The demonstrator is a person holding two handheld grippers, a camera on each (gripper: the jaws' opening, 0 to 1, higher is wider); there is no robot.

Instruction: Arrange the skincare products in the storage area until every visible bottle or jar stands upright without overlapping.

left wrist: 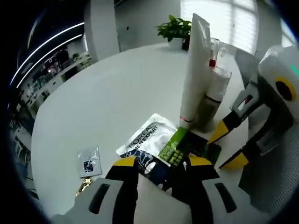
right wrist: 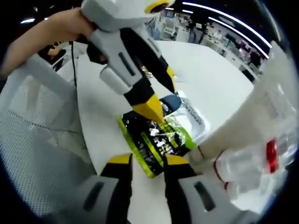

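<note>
Step in hand: sorting out the flat packets at the foot of the upright products, by my reading; both claws are converging on the green-and-black sachet (right wrist: 156, 140).
Left claw (left wrist: 161, 163): jaws apart, tips straddling the near edge of the packets, nothing pinched that I can make out. In the right gripper view it comes in from the upper left, its yellow tip pressing down at the sachet's top edge.
Right claw (right wrist: 147, 161): jaws parted and gripping nothing, the sachet's near end lying just between and ahead of the tips. In the left gripper view it enters from the right, tips just beside the sachet's far corner.
Green-and-black sachet: lying flat on the white surface (left wrist: 107, 93), overlapping the white L'Oreal sachet (left wrist: 149, 137) beneath it.
Standing products: tall white tube (left wrist: 195, 70) upright on its cap, a clear bottle with a red band (left wrist: 214, 95) just behind it, both touching the packet pile's edge.
Off to the side: small clear packet (left wrist: 88, 161), well apart from the rest.
Background: potted plant (left wrist: 175, 30) at the far edge.
Next move calls for: one claw closing on the sachet's edge and drawing it off the L'Oreal one, clear of the tube's base so nothing tips.
</note>
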